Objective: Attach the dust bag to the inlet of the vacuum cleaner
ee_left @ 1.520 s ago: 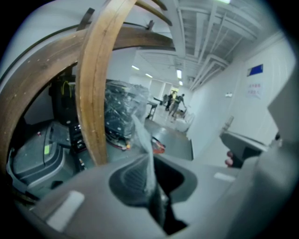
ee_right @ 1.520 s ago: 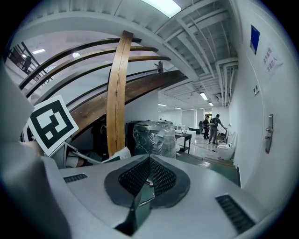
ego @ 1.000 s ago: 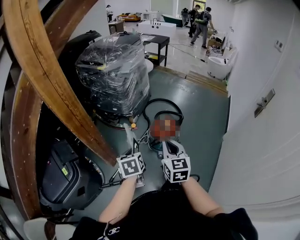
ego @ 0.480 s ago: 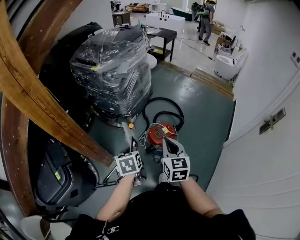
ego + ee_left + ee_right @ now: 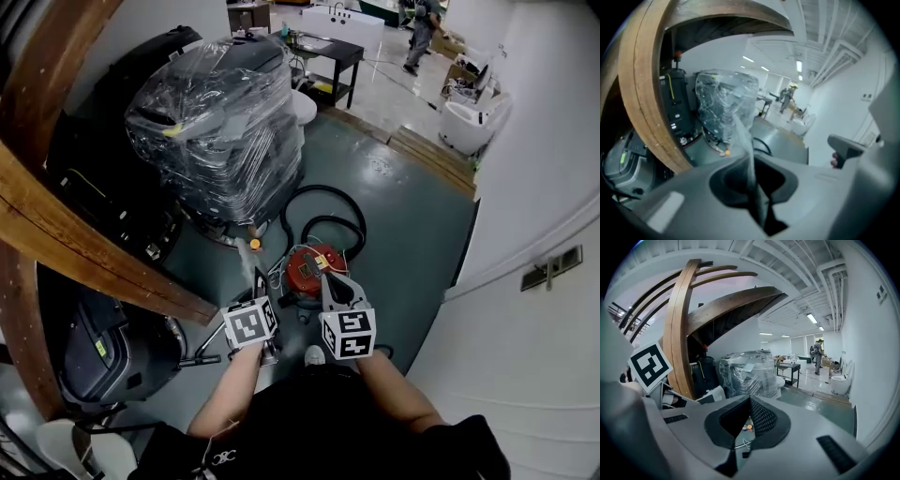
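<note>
- Main worry on the left: the dust bag (image 5: 743,140) is only pinched by a thin edge and stands up edge-on out of the left claw (image 5: 263,292). With that little of it held, I reckon it could slide or twist out on the way down. Then it'd land on the floor (image 5: 412,244) instead of on the vac.
- Just right of that, lower middle of the head view, is the vacuum cleaner (image 5: 305,267). It's the little red one sitting on the floor, with its black hose (image 5: 323,211) looped behind it.
- I can't make out the inlet from here, so lining up the bag's opening is a bit of a guess. Come in crooked and the bag probably buckles or only seats halfway.
- Those hose loops look like snag bait for either claw reaching in low.
- Left claw: closed nearly all the way, pads pressing on the bag's pale strip, nothing else in it. In the head view it's just left of the vac and apart from it.
- Right claw (image 5: 749,404): fully closed, pads meeting, nothing between them. In the head view it sits just right of the left one, by the vac's near edge, and I can't tell if it touches. It'd have to open before it could steady the vac or the bag, otherwise the left one does the fitting alone.
</note>
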`<act>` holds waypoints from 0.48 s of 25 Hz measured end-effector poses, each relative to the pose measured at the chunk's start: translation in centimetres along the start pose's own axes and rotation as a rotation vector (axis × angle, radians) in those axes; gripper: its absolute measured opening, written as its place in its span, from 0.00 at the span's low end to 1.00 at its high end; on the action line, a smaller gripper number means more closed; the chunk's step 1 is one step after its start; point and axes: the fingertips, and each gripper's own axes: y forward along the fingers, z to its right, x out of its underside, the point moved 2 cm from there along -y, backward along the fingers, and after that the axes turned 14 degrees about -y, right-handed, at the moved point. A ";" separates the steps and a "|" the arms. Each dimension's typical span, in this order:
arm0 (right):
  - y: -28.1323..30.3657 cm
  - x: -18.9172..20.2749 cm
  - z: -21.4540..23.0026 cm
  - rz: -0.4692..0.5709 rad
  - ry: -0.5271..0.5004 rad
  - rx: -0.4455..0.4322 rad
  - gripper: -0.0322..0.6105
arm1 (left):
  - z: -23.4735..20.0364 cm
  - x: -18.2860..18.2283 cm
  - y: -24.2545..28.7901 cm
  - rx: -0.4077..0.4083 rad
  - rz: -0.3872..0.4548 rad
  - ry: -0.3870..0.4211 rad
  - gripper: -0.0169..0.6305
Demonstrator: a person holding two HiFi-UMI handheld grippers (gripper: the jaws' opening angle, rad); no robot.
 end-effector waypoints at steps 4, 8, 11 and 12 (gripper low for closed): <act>1.5 0.9 2.4 -0.030 -0.010 -0.037 0.05 | 1.0 -0.5 1.6 -0.038 0.005 -0.034 0.07; 3.2 2.1 4.0 -0.069 -0.023 -0.062 0.05 | 0.9 -0.5 2.7 -0.071 0.010 -0.061 0.07; 4.4 2.8 4.2 -0.098 -0.022 -0.081 0.05 | 0.0 0.0 3.4 -0.099 -0.001 -0.078 0.07; 4.7 3.2 4.2 -0.112 -0.019 -0.088 0.05 | -0.3 0.2 3.7 -0.109 -0.008 -0.085 0.07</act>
